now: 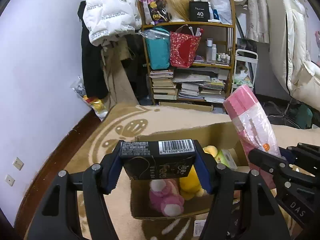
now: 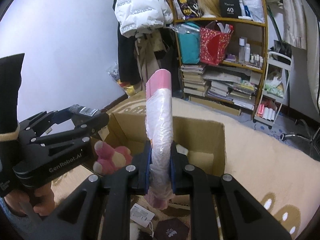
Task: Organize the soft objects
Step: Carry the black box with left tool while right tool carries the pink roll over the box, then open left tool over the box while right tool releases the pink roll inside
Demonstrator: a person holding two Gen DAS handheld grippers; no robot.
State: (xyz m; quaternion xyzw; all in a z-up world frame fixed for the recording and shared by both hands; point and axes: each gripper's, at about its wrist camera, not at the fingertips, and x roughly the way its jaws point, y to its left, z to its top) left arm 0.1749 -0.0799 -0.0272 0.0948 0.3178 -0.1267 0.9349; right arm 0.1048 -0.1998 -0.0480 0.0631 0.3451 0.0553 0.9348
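Note:
My left gripper (image 1: pixel 159 165) is shut on a black tissue pack (image 1: pixel 158 160) with a barcode, held above an open cardboard box (image 1: pixel 218 132). In the box lie a pink plush (image 1: pixel 166 196), a yellow plush (image 1: pixel 192 182) and a green pack (image 1: pixel 226 158). My right gripper (image 2: pixel 160 166) is shut on a long pink pack in clear plastic (image 2: pixel 160 120), upright over the same box (image 2: pixel 200 132). The pink plush (image 2: pixel 112 158) shows in the right wrist view too. The left gripper (image 2: pixel 90 116) with its black pack is at the left there.
The box stands on a beige patterned rug (image 1: pixel 124 126). A wooden shelf (image 1: pixel 188 24) with bags, books and bottles is behind, with hanging coats (image 1: pixel 110 10) to its left. A white cart (image 2: pixel 276 92) and a paper tag (image 2: pixel 142 216) are in view.

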